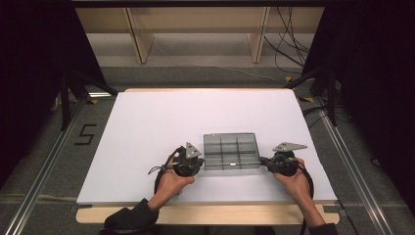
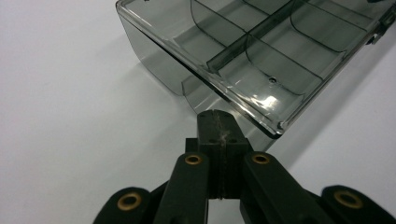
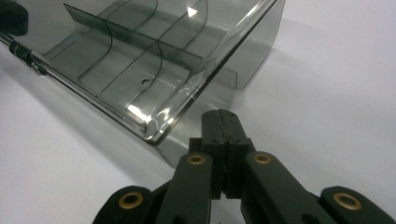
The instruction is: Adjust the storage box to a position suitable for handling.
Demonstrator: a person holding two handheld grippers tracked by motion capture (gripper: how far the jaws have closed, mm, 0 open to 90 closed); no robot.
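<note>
At the near edge of the table (image 1: 147, 147), the person's forearms entered from below, one hand on each tool. The left gripper (image 1: 195, 164) lay at the left end of the organiser box (image 1: 231, 151), and the right gripper (image 1: 264, 161) at its right end, both near the front of the white surface. In the left gripper view, the left gripper (image 2: 217, 114) had its jaws pressed together with nothing between them, the tips just below the near corner of the organiser box (image 2: 261, 51); whether they touched its wall could not be told. In the right gripper view, the right gripper (image 3: 220, 114) likewise had its jaws pressed together and empty, the tips just beside the near corner of the organiser box (image 3: 140, 65); contact there could not be confirmed either. The box was of smoky clear plastic, divided by thin partitions into several compartments, and no contents were seen in them. It sat flat on the table, slightly right of centre, towards the near side. Beyond the table lay a grey floor (image 1: 195, 73), loose cables (image 1: 288, 49) and wooden frame legs (image 1: 139, 39).
</note>
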